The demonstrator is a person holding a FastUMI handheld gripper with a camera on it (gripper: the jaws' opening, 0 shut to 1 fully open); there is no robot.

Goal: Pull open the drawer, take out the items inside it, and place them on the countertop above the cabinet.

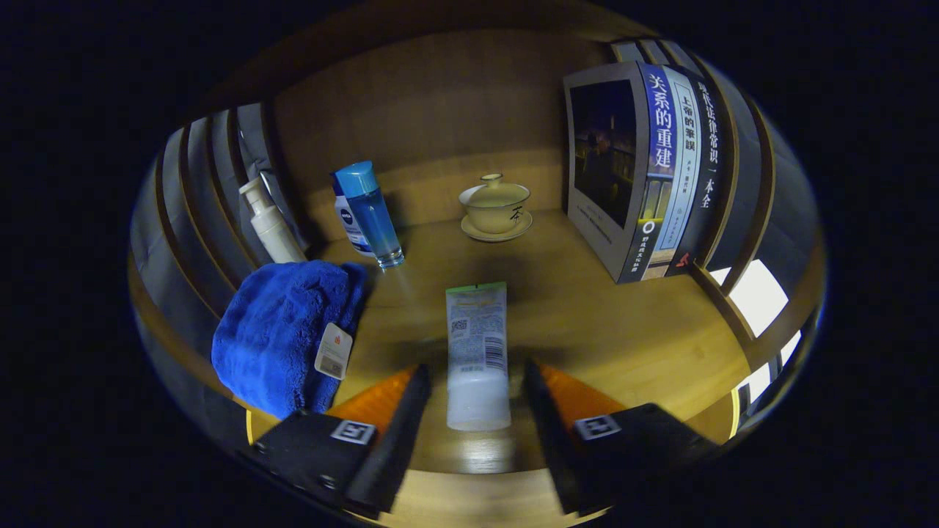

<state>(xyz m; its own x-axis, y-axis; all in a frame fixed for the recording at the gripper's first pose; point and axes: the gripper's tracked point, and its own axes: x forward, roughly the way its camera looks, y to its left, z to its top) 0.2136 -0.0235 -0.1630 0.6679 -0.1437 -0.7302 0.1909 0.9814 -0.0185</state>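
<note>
Now gripper (477,381) with fingers spread apart, white tube (477,352) lying flat on the wooden surface (623,330) between them, untouched, blue towel (282,334) beside the left finger, lidded cup (496,205) and books (645,169) well beyond.

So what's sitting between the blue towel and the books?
A white tube lies flat on the wooden countertop, midway between the blue towel and the books. The gripper is open, its fingers either side of the tube's cap end, in the gripper view.
</note>
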